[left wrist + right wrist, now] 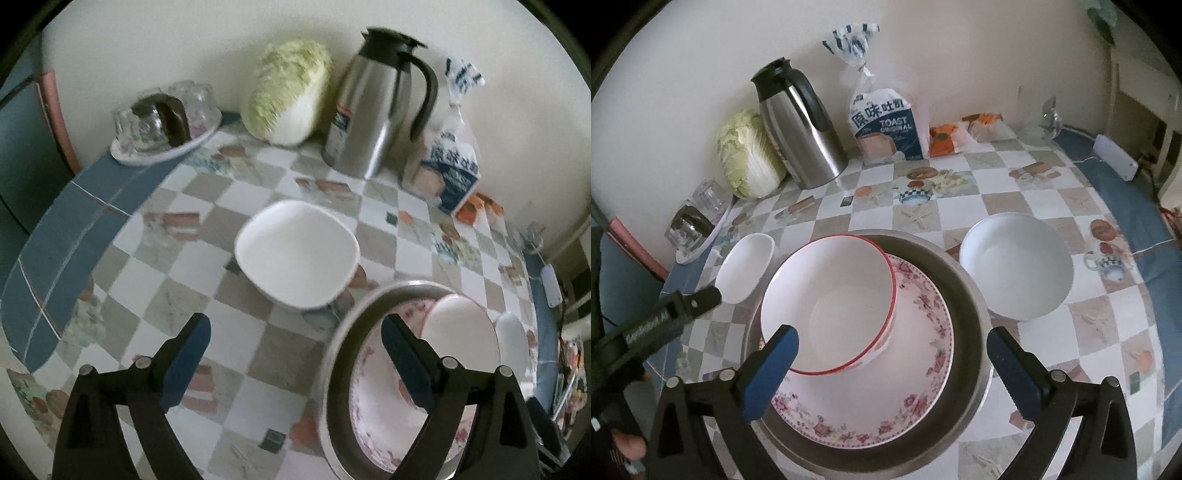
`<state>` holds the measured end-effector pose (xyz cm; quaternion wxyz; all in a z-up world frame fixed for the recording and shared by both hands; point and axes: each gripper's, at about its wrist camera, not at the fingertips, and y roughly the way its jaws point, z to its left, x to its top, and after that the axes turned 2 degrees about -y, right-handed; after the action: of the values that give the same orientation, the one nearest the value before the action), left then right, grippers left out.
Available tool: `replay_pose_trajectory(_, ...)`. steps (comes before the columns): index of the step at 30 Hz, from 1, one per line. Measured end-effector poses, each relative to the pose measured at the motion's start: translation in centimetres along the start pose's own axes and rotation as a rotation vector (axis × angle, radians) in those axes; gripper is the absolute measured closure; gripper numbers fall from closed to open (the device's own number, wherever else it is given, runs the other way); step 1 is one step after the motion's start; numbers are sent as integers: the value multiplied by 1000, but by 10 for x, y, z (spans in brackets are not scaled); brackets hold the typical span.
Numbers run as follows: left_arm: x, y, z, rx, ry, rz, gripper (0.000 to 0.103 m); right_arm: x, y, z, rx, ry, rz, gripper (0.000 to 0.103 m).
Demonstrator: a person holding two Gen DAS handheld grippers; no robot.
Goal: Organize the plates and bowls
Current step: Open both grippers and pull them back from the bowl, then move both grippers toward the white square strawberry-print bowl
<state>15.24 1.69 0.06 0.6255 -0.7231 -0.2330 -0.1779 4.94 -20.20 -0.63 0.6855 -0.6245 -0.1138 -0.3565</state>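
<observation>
Red-rimmed bowl (827, 299), white inside, sits tilted on a floral plate (916, 332).

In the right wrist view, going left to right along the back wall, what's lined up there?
Glasses on a plate → cabbage → steel thermos jug → toast bag → orange packets → clear glass → white box.

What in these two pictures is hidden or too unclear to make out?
- Left wrist view: red-rimmed bowl is partly hidden behind the left gripper finger.
- Right wrist view: metal basin near rim is hidden by the right gripper.
- Both views: glasses are too small and blurred to count.
</observation>
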Motion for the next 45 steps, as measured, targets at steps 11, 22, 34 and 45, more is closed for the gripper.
replay_pose_trajectory(11, 16, -5, 15, 74, -8, -53, 9, 11, -50, 15, -32, -6, -82, 0)
replay_pose_trajectory(22, 36, -28, 46, 77, -35, -116, 9, 51, -106, 72, 49, 14, -136, 0)
replay_pose_trajectory(34, 48, -23, 89, 56, -113, -95, 9, 84, -140, 145, 67, -32, -161, 0)
replay_pose_trajectory(45, 54, 15, 121, 10, -233, -29, 8, 112, -39, 175, -104, -100, 15, 0)
